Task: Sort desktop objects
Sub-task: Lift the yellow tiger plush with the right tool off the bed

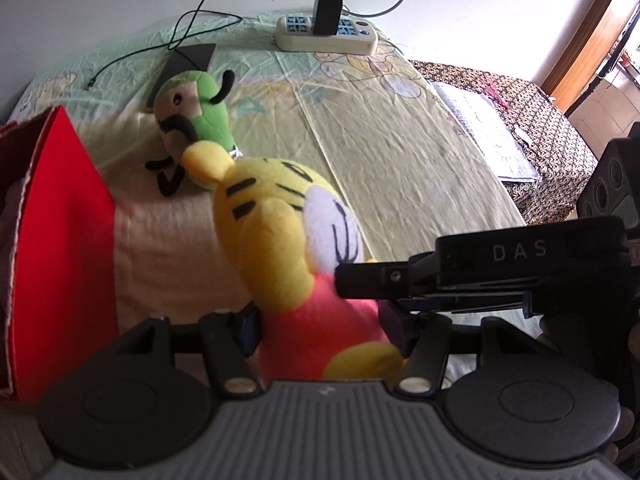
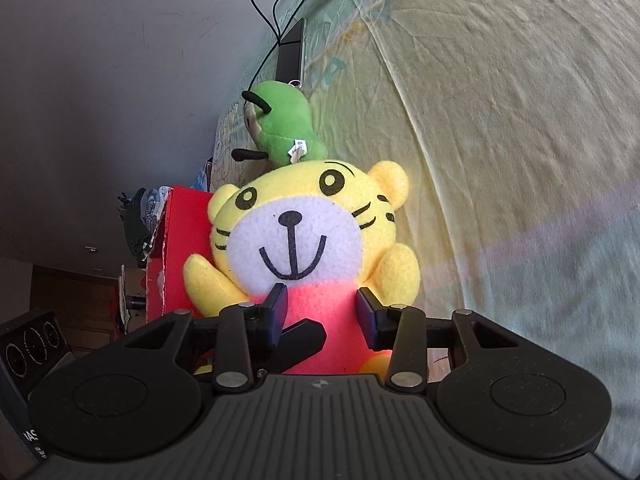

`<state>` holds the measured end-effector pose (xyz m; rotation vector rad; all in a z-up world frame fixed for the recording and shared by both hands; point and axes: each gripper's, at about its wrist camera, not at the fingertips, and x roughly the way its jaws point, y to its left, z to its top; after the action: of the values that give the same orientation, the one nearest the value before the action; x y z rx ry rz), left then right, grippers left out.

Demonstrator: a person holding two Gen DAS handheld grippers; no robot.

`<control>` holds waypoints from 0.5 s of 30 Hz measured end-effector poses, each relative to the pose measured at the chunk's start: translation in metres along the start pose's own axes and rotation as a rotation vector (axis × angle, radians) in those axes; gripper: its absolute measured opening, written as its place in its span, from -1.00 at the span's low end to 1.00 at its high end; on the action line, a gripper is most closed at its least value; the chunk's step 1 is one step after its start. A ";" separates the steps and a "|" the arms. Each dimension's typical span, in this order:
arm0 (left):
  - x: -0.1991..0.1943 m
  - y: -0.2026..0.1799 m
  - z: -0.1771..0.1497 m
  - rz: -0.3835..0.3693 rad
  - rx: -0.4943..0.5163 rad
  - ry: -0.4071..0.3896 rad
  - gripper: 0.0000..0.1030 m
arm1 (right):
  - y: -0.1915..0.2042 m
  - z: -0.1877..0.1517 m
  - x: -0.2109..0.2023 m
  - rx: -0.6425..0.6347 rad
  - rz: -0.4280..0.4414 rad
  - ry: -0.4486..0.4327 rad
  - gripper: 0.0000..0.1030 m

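A yellow tiger plush (image 1: 276, 220) with a red body is upright in front of both cameras. My left gripper (image 1: 322, 328) is shut on its red body, one pad against the belly and one against the back. My right gripper (image 2: 322, 314) is shut on the same tiger plush (image 2: 296, 224) from its two sides. One of the right gripper's fingers (image 1: 360, 280) reaches in at the plush's neck. A left finger (image 2: 300, 336) lies across the belly. A green plush (image 1: 204, 108) lies behind on the bedsheet. A red box (image 1: 60, 220) stands open at the left.
A white power strip (image 1: 326, 36) with a black charger sits by the wall, and cables run from it to a flat black device (image 1: 184, 66). Papers (image 1: 480, 128) lie on a patterned surface to the right. The pale cartoon-print sheet (image 2: 500, 140) spreads out to the right.
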<state>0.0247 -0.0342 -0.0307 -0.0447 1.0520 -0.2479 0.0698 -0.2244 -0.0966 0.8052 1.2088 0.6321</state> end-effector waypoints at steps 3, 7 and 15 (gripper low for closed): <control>-0.011 0.002 -0.006 0.010 0.020 -0.032 0.18 | 0.007 -0.007 -0.001 -0.004 0.021 -0.008 -0.17; -0.022 0.012 -0.014 -0.003 0.005 -0.049 0.18 | 0.021 -0.017 0.000 -0.026 0.014 -0.017 -0.17; -0.064 0.030 -0.014 -0.019 0.093 -0.154 0.18 | 0.061 -0.038 -0.002 -0.067 0.049 -0.124 -0.11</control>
<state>-0.0117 0.0105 0.0122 0.0094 0.8860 -0.3059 0.0318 -0.1837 -0.0514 0.8078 1.0528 0.6506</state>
